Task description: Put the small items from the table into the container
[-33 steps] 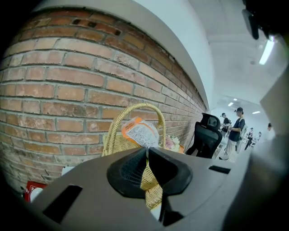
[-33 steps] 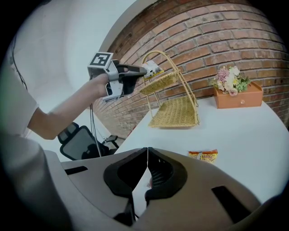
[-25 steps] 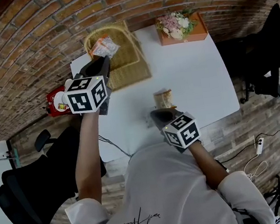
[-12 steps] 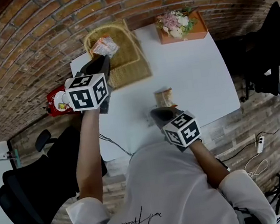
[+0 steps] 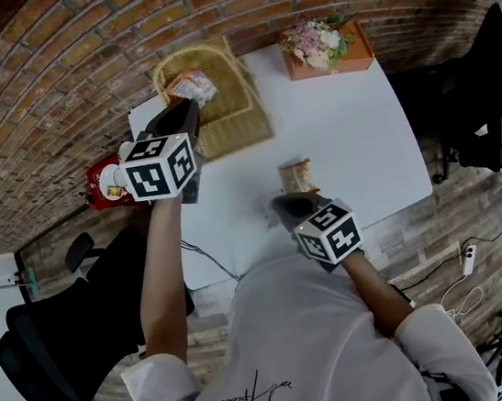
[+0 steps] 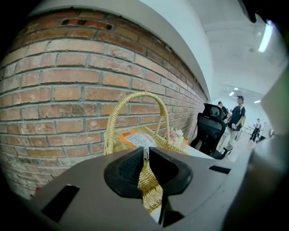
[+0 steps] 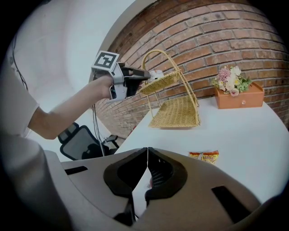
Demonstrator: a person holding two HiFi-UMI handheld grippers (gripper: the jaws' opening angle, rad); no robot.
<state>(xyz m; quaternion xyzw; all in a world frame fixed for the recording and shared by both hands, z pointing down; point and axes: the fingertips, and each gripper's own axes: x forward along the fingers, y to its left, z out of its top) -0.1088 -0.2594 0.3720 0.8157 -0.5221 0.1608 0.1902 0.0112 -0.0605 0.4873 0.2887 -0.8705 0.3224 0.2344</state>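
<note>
Step in hand looks like the pick of the snack packet [image 5: 296, 177]; it lies flat on the white table [image 5: 352, 125], just ahead of the right gripper [image 5: 281, 204], not touching it; that gripper's jaws are pressed together, nothing between them; so spread them wide first, then come down across the packet's narrow side and pinch near the middle, since foil slips; lift clear before swinging to the wicker basket [image 5: 238, 118], passing under its handle [image 6: 135, 101]; left gripper [image 5: 181, 112] is nipped tight on the basket's near edge; it should hold that steady; one orange packet [image 5: 191, 87] already sits inside. Versus the earlier frames: no real change; both grippers and the packet sit where they were.
</note>
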